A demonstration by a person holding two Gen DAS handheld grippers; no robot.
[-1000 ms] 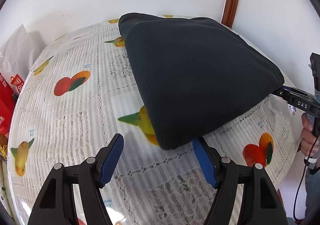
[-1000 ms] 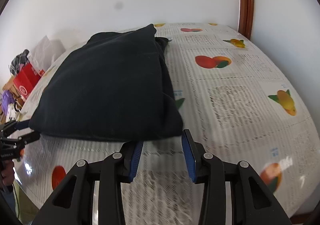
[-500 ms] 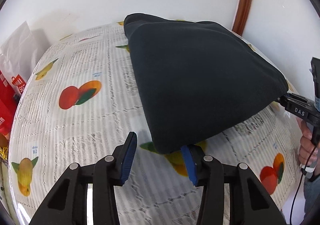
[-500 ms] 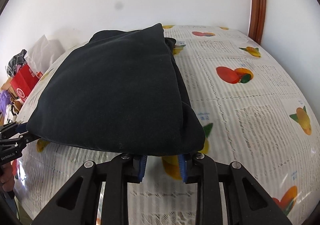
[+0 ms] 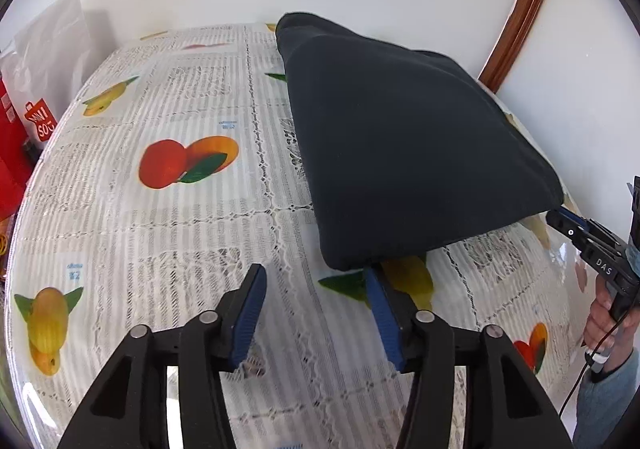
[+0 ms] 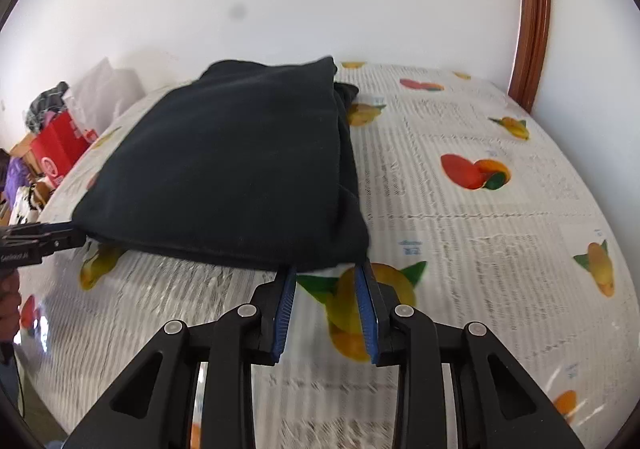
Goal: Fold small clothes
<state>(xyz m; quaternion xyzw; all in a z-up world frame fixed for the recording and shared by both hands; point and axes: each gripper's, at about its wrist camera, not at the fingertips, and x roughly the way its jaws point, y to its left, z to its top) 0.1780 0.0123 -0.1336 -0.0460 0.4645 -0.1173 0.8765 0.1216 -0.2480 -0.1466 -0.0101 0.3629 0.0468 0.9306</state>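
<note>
A folded dark navy garment (image 5: 404,153) lies on the fruit-print tablecloth (image 5: 180,209); it also shows in the right wrist view (image 6: 236,173). My left gripper (image 5: 316,277) is open, its right finger just under the garment's near corner, the left finger apart on the cloth. My right gripper (image 6: 326,273) is open with the jaws fairly close together, its tips at the garment's other near corner. Each gripper shows at the other's view edge, the right (image 5: 576,233) and the left (image 6: 48,239), at the garment's hem corners.
A red and white shopping bag (image 5: 36,121) and a white plastic bag stand at the table's left edge. A brown door frame (image 5: 520,5) rises behind the table. Red box and clutter (image 6: 52,145) sit beyond the far side. The table edge curves close below both grippers.
Both grippers have moved forward to the garment's near corners. The right jaws narrowed half a second ago and have opened a little since. The garment has stayed flat.
</note>
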